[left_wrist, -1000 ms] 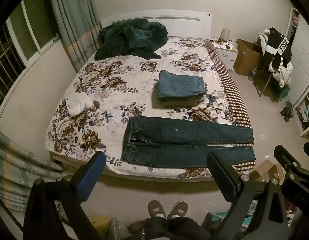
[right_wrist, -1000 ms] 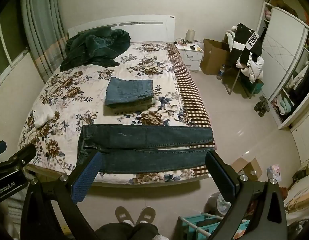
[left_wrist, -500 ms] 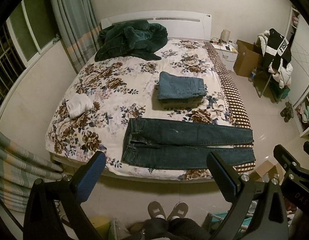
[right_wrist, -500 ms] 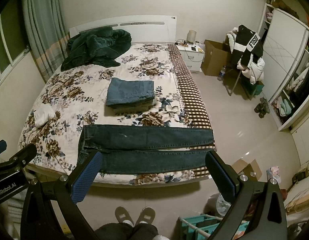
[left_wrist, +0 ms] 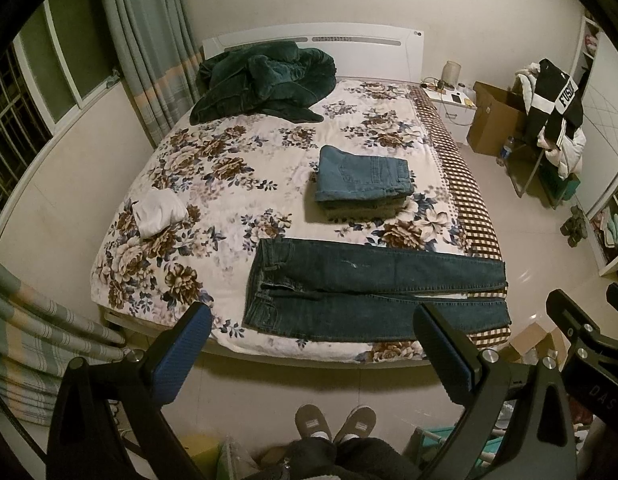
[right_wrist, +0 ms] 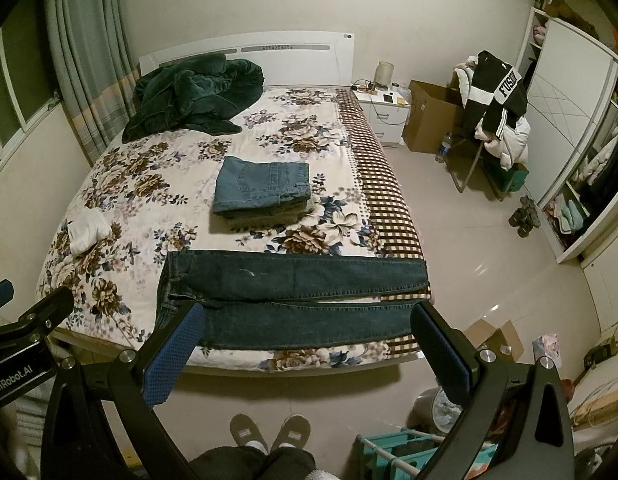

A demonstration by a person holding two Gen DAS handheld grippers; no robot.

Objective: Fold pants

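Dark blue jeans (left_wrist: 373,292) lie flat across the near edge of the floral bed (left_wrist: 229,184), waistband to the left, legs stretching right; they also show in the right wrist view (right_wrist: 297,296). My left gripper (left_wrist: 313,332) is open and empty, held above the floor in front of the bed. My right gripper (right_wrist: 307,332) is open and empty, at the same height beside it. Neither touches the jeans.
A folded stack of lighter jeans (left_wrist: 363,180) sits mid-bed, a white cloth (left_wrist: 159,212) at the left, a green blanket (left_wrist: 265,80) by the headboard. A nightstand (right_wrist: 385,110), cardboard box (right_wrist: 433,122) and clothes-laden chair (right_wrist: 495,120) stand right. My slippers (left_wrist: 335,428) are below.
Both grippers have drifted slightly; the view shifts a little. The jeans have not moved.
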